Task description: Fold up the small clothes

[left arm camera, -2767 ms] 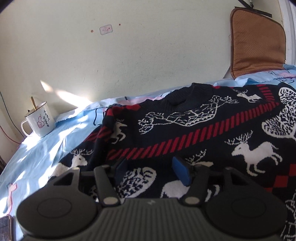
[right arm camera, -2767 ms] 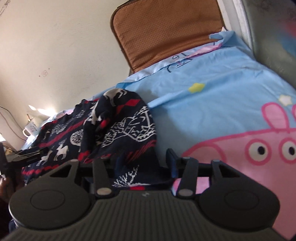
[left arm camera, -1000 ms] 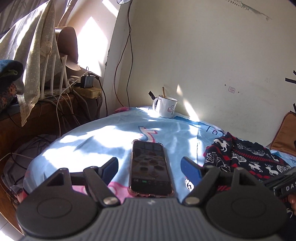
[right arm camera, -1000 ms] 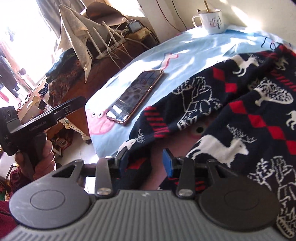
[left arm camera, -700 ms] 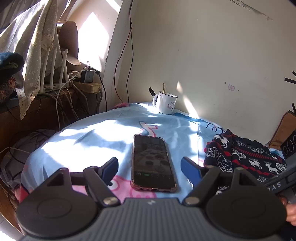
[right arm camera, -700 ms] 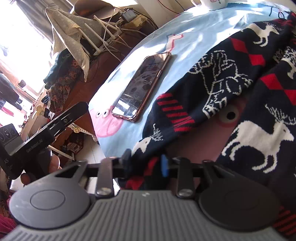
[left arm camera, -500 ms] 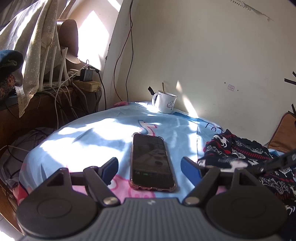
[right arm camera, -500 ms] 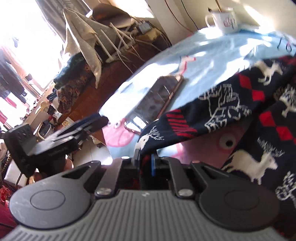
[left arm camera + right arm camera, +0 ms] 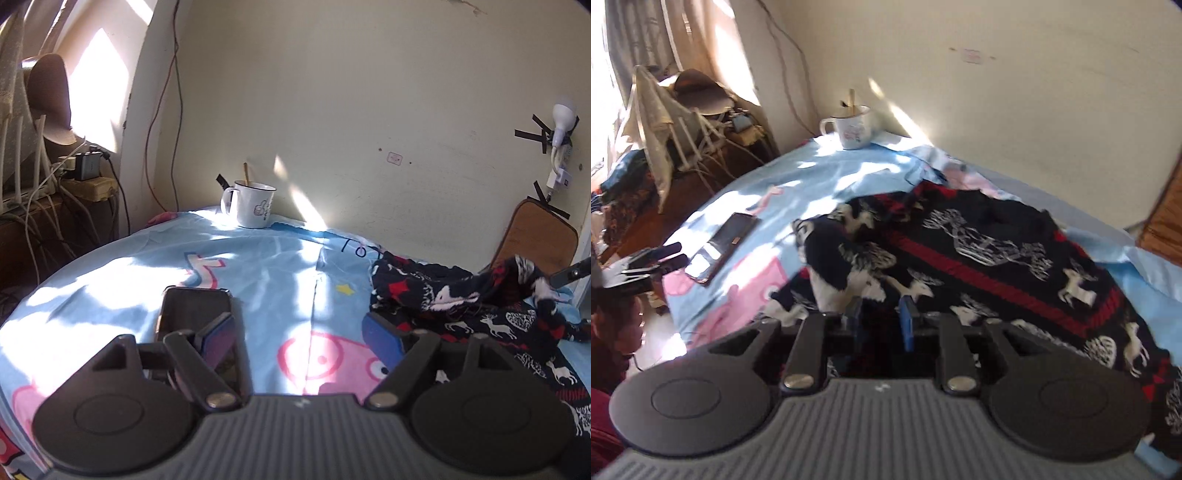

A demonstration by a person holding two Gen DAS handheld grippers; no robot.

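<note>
A dark knitted sweater [image 9: 990, 243] with white reindeer and red stripes lies on the blue cartoon bedsheet [image 9: 798, 184]. My right gripper [image 9: 881, 317] is shut on a sleeve of the sweater and holds it lifted over the garment's body. In the left wrist view the sweater [image 9: 461, 299] is bunched at the right, with its lifted sleeve hanging from the right gripper [image 9: 554, 277] at the frame's right edge. My left gripper [image 9: 299, 328] is open and empty above the sheet [image 9: 280, 266], left of the sweater.
A phone [image 9: 195, 306] lies on the sheet under my left finger; it also shows in the right wrist view [image 9: 720, 247]. A white mug [image 9: 253, 205] stands by the wall. A brown cushion [image 9: 535, 240] leans at the back right. Cables and clutter crowd the left side.
My right gripper has closed on the sleeve and carried it up and over the sweater's body. My left gripper has shifted right, so the phone now sits under its left finger.
</note>
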